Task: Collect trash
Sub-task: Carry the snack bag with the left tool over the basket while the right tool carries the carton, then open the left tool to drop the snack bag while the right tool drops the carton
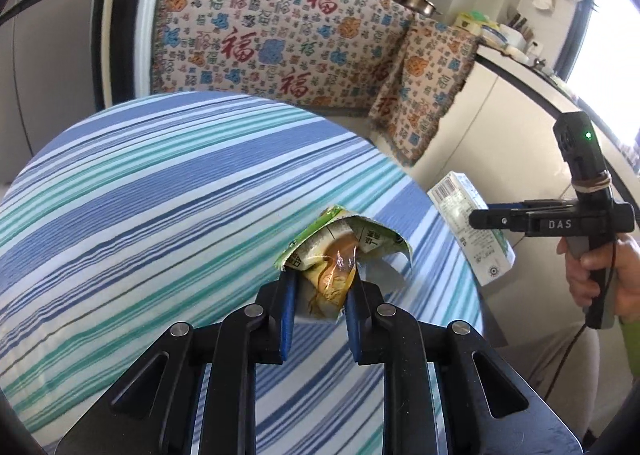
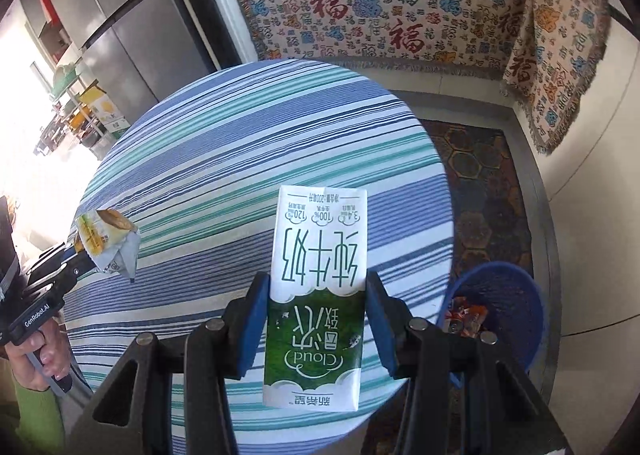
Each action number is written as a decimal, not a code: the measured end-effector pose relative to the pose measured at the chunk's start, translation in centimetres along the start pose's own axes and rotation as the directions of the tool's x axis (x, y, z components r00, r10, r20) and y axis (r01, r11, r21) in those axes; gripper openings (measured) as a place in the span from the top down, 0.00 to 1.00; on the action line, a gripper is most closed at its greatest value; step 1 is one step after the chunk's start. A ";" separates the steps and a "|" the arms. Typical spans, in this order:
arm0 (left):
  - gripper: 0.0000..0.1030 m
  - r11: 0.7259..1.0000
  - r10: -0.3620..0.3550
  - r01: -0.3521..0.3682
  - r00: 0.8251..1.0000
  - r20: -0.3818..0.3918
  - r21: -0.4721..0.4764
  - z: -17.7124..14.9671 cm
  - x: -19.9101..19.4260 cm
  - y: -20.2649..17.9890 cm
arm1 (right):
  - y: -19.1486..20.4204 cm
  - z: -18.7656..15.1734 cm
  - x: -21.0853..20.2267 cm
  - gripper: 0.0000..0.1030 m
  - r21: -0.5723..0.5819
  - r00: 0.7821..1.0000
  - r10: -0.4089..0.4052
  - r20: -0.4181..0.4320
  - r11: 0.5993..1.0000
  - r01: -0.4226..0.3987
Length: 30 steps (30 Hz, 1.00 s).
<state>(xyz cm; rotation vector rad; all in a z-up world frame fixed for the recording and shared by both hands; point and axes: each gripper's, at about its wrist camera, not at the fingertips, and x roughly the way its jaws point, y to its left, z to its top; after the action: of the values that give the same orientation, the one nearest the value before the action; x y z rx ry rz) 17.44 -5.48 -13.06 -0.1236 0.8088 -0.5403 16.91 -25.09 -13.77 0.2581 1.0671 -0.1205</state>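
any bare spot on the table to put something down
Almost the whole striped table is bare, from the fridge-side rim to the blanket-side rim. Only the near edge is crowded, with the wrapper at left and the carton above it. The bin holds trash.

Milk carton (image 2: 316, 295): "Cloud", "100%"; right gripper (image 1: 486, 221): "DAS"; left gripper (image 2: 74, 255): probably "GenRobot.AI"

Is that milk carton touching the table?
Apart. The left wrist view shows the carton held by the right gripper beyond the table edge.
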 end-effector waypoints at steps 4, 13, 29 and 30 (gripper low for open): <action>0.81 0.995 -0.090 0.090 0.996 -0.019 0.042 0.8 1.5 -5.2 | -4.2 -0.9 -2.2 0.54 0.066 0.999 -0.032 0.027 0.997 0.031; 0.81 0.956 -0.244 0.257 0.964 -0.104 0.144 2.2 6.4 -18.1 | -14.4 -4.0 -4.2 0.54 0.213 0.991 -0.129 0.029 0.970 0.120; 0.80 0.957 -0.196 0.248 0.936 -0.292 0.149 -1.2 22.0 -26.8 | -29.4 -7.7 5.0 0.53 0.399 0.995 -0.085 -0.059 0.911 0.102; 0.80 0.959 -0.188 0.240 0.935 -0.300 0.148 -1.4 22.9 -26.9 | -30.0 -8.0 5.5 0.53 0.408 0.995 -0.077 -0.064 0.908 0.096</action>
<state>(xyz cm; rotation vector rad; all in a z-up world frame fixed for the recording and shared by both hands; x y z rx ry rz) 18.26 -39.93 -20.78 0.0377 1.0270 -0.8509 6.09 -51.66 -26.80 0.5964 1.0934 -0.4242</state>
